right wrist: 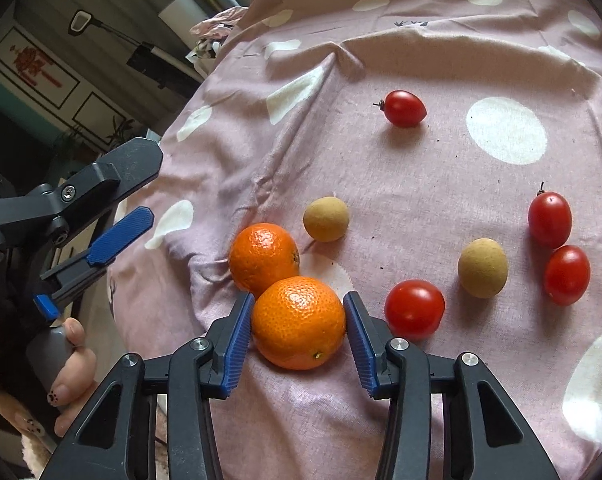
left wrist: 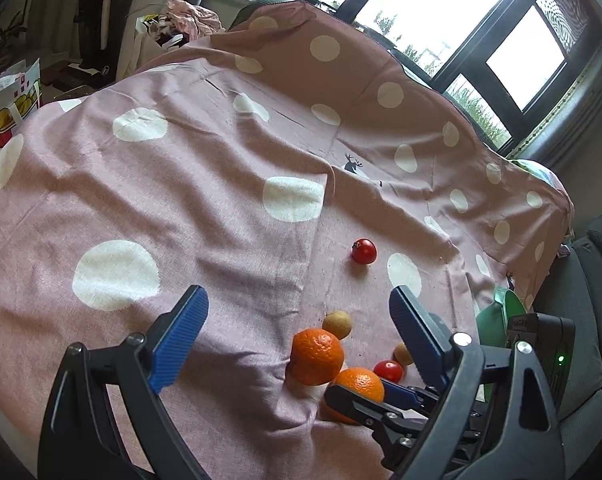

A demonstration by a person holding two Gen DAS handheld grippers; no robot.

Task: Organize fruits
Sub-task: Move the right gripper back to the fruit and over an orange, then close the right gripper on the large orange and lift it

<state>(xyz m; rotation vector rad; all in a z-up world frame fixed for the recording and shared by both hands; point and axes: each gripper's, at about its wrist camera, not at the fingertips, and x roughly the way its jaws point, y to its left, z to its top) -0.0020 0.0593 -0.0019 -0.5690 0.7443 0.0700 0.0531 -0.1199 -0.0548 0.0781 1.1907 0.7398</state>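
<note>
Step in hand: right gripper [right wrist: 299, 334] brackets the near orange [right wrist: 299, 322], pads touching; next, lift. Left gripper [left wrist: 297, 336] wide open, empty.

- Pink bedspread [left wrist: 205, 184] with white dots, rumpled, filling the middle of the frame.
- Dark-framed windows [left wrist: 513, 52] at upper right, blown out with daylight, greenery outside.
- Printed paper bag [left wrist: 11, 108] at the left edge.
- Heap of crumpled clothes [left wrist: 189, 20] at upper centre.
- Grey upholstered seat [left wrist: 589, 304] at the right edge.
- Framed red picture [right wrist: 35, 66] on the wall, upper left.
</note>
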